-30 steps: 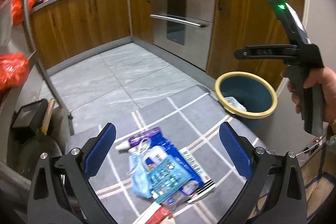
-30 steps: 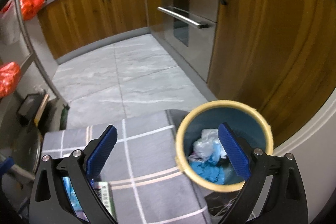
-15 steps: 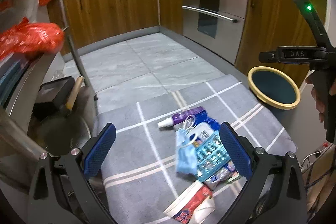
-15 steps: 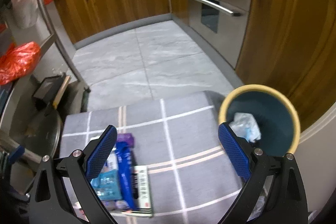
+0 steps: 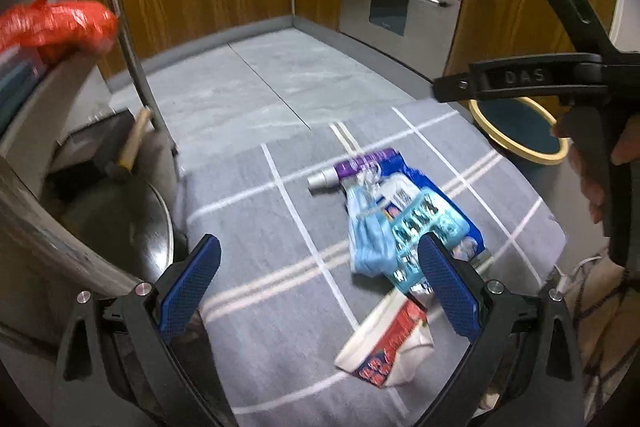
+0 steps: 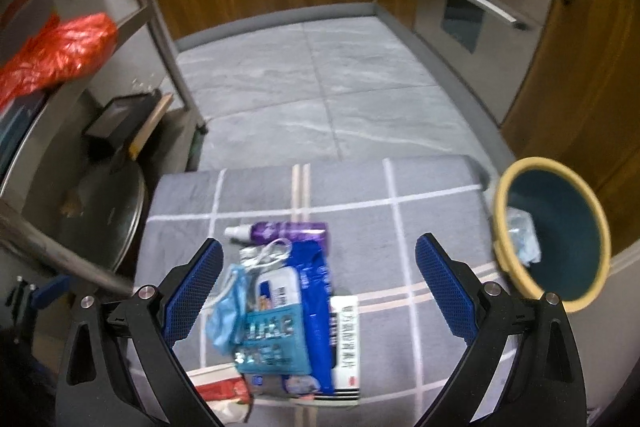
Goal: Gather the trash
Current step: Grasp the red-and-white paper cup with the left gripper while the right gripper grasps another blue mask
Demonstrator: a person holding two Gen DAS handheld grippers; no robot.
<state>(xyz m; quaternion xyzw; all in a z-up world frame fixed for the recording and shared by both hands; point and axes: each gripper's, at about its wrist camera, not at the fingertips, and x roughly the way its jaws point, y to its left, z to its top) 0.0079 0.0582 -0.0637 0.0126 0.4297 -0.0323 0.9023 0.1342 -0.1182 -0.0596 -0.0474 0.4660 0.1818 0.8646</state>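
Two grippers hang over the grey checked mat, and both sets of jaws stand wide apart with nothing between them. We see the trash pile lying on the mat between and just ahead of the right gripper, closer to its left jaw. From the left gripper the same pile sits ahead and toward the right jaw, whose tip overlaps its near edge in view.

In the pile, the purple bottle lies flat at the far end, its long axis across the right jaws, white cap pointing left. The blue pouch runs lengthwise away from those jaws, with a light blue mask on its left and a teal blister pack on top at the near end. A red and white wrapper lies nearest the left jaws.

The bin, yellow-rimmed, stands off the mat's right edge, beyond the right jaw, with crumpled trash inside.
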